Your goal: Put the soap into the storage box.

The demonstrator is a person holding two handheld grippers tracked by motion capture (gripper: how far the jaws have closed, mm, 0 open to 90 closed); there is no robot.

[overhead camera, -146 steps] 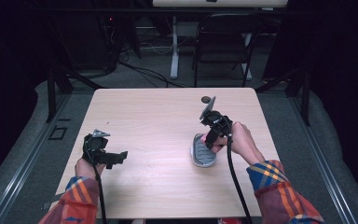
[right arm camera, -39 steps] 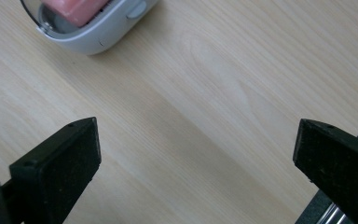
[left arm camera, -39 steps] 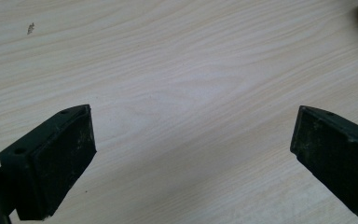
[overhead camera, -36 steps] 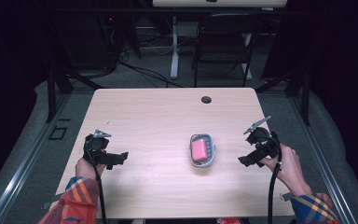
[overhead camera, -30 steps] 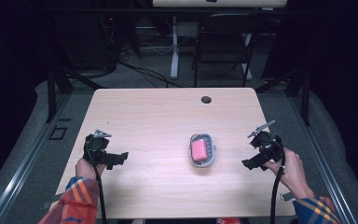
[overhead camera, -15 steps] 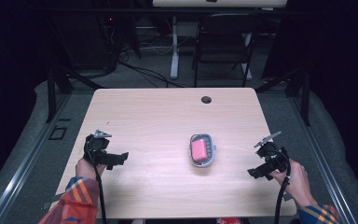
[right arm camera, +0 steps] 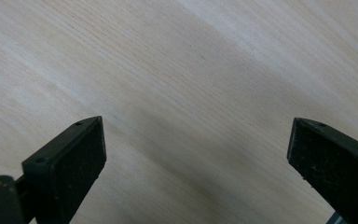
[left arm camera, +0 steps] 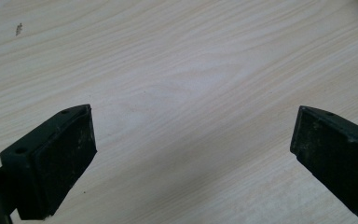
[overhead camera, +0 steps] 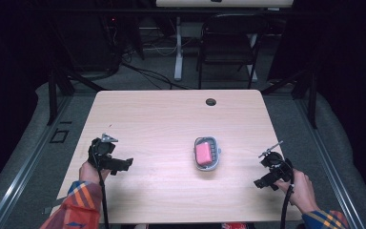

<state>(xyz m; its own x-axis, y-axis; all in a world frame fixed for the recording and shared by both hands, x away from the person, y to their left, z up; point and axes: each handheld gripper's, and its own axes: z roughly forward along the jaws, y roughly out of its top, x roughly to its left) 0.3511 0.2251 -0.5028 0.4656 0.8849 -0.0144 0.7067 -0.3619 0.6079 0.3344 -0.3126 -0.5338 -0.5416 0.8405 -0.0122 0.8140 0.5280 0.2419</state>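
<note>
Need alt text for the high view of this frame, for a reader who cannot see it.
A grey soap dish holding a pink soap bar sits alone mid-table on a light wooden table. The left gripper and right gripper, each held in a hand, rest near the table's two sides, jaws open and empty, well apart from the dish.

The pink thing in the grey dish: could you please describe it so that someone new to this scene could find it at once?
Start from the light wooden table in the high view and look right of its middle, between the left gripper and the right gripper. There sits a small grey dish with a pink block lying in it. It is the one brightly coloured thing on the tabletop; the dark round hole lies farther back.
</note>
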